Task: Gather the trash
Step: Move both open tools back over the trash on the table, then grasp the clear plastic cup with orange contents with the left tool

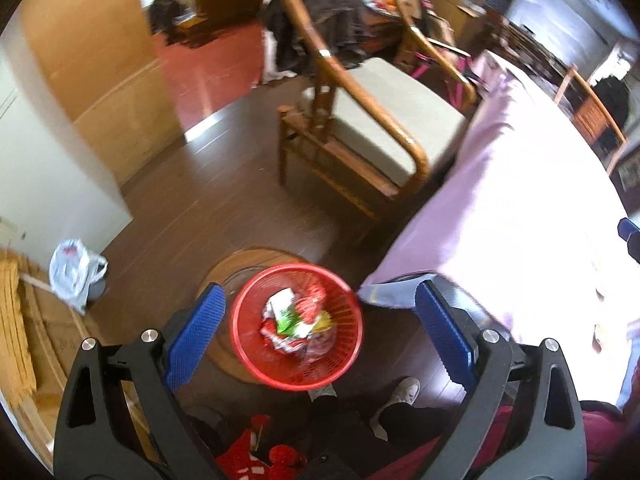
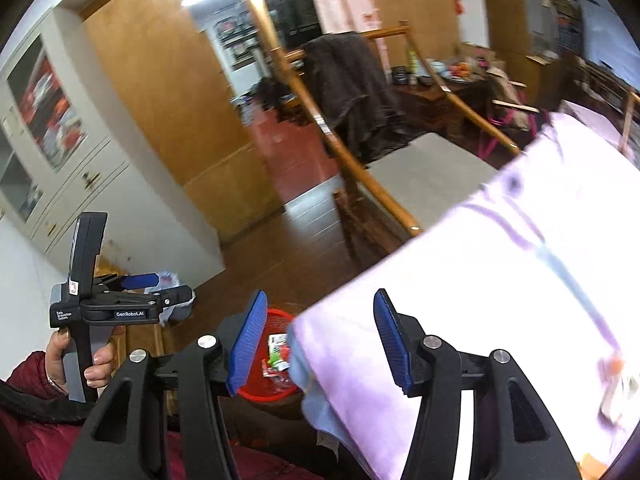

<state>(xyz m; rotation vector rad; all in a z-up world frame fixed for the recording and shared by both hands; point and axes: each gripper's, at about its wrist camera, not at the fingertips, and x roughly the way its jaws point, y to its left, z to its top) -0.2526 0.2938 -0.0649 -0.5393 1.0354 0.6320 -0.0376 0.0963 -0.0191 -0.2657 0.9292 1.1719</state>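
Note:
A red mesh basket (image 1: 256, 364) stands on a round wooden stool on the floor, with crumpled wrappers (image 1: 298, 322) in it. My left gripper (image 1: 320, 336) is open and empty, straight above the basket. My right gripper (image 2: 320, 340) is open and empty, over the corner of the table with the lilac cloth (image 2: 480, 300). The basket (image 2: 276, 392) shows below it, partly hidden by the table corner. The left gripper (image 2: 160, 288) also shows in the right wrist view, held in a hand at the left. A small blurred piece of trash (image 2: 618, 390) lies on the cloth at the right edge.
A wooden armchair (image 1: 384, 132) with a grey cushion stands beside the table. A white plastic bag (image 1: 74, 270) lies on the dark wood floor by a white cabinet (image 2: 72, 168). The person's feet (image 1: 400, 392) are under the left gripper.

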